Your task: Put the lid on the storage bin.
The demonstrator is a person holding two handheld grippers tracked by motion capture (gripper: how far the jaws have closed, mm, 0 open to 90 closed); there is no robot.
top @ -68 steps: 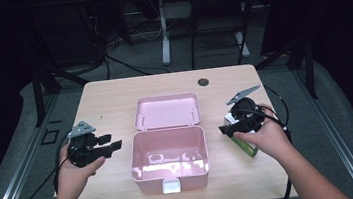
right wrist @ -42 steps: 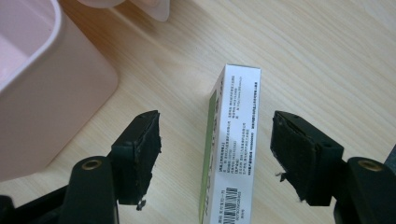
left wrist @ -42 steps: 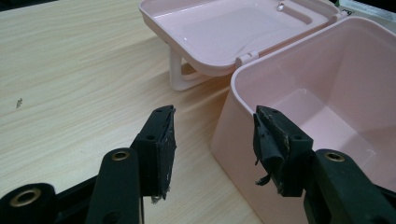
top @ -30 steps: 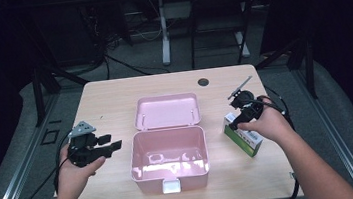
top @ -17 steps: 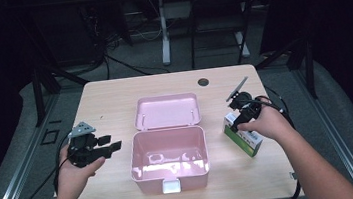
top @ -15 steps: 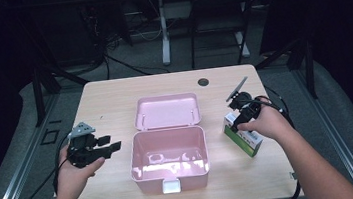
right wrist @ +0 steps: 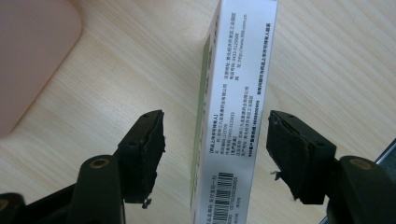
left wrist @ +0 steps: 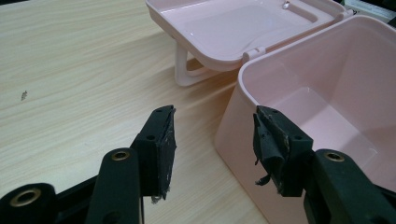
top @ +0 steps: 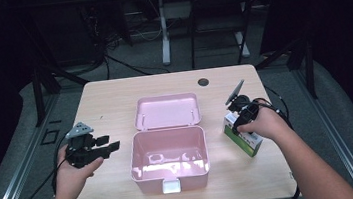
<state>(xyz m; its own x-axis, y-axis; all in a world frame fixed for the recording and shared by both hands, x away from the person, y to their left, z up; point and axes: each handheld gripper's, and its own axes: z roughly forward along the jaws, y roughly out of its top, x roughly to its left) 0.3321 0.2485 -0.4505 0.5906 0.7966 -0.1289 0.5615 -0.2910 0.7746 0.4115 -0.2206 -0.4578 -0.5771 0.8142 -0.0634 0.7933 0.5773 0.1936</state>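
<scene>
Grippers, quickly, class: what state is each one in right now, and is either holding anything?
Left gripper: open, holding nothing, beside the pink box.
Right gripper: open, jaws just closing around the small carton, pads not yet touching it.

The white side of the carton is showing rows of small black Chinese print, a web address beginning "http://www.999.com.cn", phone-like digit strings too fine to read reliably, and a barcode near its lower end.

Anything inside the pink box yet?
Nothing that I can see: the pink box shows a bare, glossy floor with light reflections. Its near wall hides the front strip of the floor. The small carton sits outside, right.
</scene>
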